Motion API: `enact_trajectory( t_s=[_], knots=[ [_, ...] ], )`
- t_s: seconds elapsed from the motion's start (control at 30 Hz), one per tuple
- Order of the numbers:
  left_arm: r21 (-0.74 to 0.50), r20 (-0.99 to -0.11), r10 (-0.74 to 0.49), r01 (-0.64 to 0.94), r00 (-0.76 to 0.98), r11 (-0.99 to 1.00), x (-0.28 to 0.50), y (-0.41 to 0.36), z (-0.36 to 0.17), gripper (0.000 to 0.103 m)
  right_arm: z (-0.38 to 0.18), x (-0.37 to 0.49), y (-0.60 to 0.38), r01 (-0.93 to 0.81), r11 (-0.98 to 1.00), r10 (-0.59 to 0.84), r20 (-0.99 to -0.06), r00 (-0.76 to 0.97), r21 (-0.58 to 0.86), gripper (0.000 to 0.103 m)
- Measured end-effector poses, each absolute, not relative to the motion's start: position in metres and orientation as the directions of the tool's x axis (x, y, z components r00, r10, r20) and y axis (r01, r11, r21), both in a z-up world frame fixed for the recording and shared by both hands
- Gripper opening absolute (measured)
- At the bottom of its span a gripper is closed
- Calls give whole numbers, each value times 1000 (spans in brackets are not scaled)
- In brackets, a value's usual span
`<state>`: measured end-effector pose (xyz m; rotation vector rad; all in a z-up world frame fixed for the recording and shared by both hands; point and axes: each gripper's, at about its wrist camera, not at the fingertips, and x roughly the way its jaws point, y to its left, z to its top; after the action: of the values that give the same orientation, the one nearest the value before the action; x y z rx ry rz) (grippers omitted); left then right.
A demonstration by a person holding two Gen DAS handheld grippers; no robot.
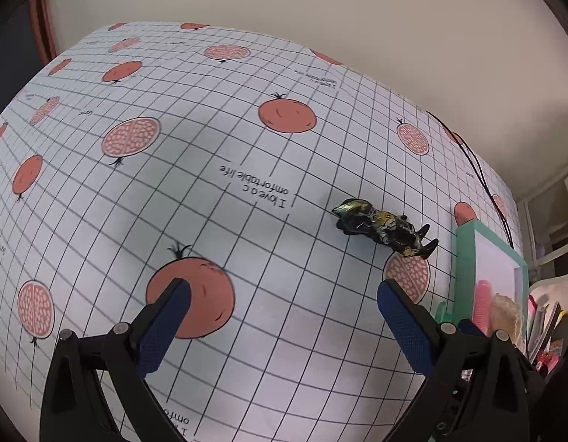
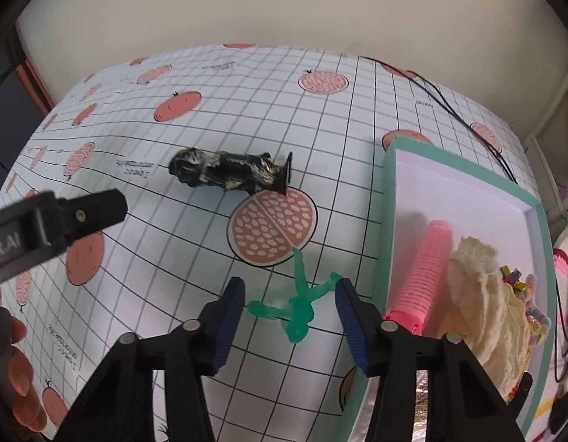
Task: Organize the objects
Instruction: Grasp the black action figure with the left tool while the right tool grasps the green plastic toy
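A translucent green toy figure [image 2: 300, 305] lies flat on the gridded tablecloth, between the blue pads of my right gripper [image 2: 289, 291]. The jaws stand close on either side of its outstretched arms, and a thin gap still shows at the left pad, so the gripper is open. A black and gold figurine [image 2: 228, 173] lies on its side farther back; the left wrist view shows this figurine [image 1: 383, 228] ahead and to the right of my left gripper [image 1: 284, 291]. That gripper is wide open above the cloth with nothing between its fingers.
A teal box [image 2: 390, 199] with a white inside stands right of the green figure, holding a pink hair roller [image 2: 431, 269], a cream cloth [image 2: 479, 294] and colourful beads [image 2: 519, 283]. A black cable [image 2: 449, 110] runs along the back right. A person's hand [image 2: 18, 368] is at the left edge.
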<state>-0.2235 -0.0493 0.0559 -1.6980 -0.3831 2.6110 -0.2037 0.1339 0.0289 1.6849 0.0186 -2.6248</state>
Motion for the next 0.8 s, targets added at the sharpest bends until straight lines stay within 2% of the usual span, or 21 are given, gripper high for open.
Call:
enact_trajectory(
  t_s=[0.47, 0.63, 0.8],
  knots=[
    [-245, -887, 192, 75, -419, -967, -243, -31, 50, 101, 22, -220, 133, 23, -1000, 7, -915, -404, -18, 45],
    [-248, -888, 205, 53, -412, -967, -250, -20, 45, 101, 21, -225, 139, 12, -999, 23, -908, -417, -31, 38],
    [-251, -888, 214, 40, -408, -967, -256, -12, 38, 101, 17, -231, 143, 2, -1000, -2, -909, -416, 1, 38]
  ],
)
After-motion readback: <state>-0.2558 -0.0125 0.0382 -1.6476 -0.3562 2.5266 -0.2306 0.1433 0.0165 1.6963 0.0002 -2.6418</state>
